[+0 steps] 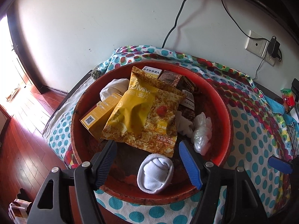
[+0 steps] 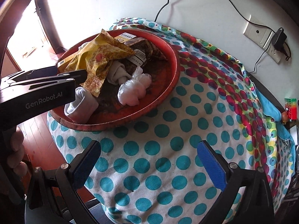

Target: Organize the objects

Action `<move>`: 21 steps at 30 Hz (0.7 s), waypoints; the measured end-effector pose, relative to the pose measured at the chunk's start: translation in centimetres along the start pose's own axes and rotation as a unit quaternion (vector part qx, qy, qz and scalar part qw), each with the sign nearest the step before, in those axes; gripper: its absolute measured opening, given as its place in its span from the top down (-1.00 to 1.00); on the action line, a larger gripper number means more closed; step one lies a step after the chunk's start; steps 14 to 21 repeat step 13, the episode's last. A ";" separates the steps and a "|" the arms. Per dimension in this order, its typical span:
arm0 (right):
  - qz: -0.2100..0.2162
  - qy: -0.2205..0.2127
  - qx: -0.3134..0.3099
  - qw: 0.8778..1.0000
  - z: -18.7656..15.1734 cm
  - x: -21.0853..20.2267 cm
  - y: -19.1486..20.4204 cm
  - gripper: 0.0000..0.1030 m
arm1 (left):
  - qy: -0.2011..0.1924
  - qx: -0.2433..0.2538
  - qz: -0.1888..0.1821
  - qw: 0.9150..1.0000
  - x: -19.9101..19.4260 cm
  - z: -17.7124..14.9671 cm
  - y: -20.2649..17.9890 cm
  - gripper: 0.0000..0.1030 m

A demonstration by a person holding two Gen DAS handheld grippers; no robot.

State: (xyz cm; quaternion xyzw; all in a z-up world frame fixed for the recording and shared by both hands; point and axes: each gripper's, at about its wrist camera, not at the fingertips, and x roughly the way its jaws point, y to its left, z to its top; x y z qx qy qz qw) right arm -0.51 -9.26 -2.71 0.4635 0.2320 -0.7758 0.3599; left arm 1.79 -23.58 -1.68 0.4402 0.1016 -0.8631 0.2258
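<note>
The wide-open left gripper [image 1: 147, 160] straddles a rolled white sock [image 1: 155, 171] in the red basin [image 1: 227, 123]; closing off-centre could squeeze it free.

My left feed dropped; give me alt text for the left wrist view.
Open left tongs hover over a rolled white sock in a red basin, which also holds a yellow snack bag, boxes and a crumpled plastic bag.

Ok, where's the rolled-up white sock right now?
The rolled white sock lies in the red basin, at its near rim, between the open left gripper's fingers, below the yellow snack bag.
</note>
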 end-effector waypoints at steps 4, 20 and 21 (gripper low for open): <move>-0.002 0.003 -0.003 1.000 -0.2 0.0 0.2 -0.99 | -0.004 0.001 -0.026 1.000 -0.5 0.1 -0.4 -0.38; -0.009 0.000 -0.008 1.000 0.1 -0.5 0.6 -0.99 | -0.007 0.014 -0.022 1.000 -1.4 -0.1 -1.3 -0.38; -0.009 0.000 -0.008 1.000 0.1 -0.5 0.6 -0.99 | -0.007 0.014 -0.022 1.000 -1.4 -0.1 -1.3 -0.38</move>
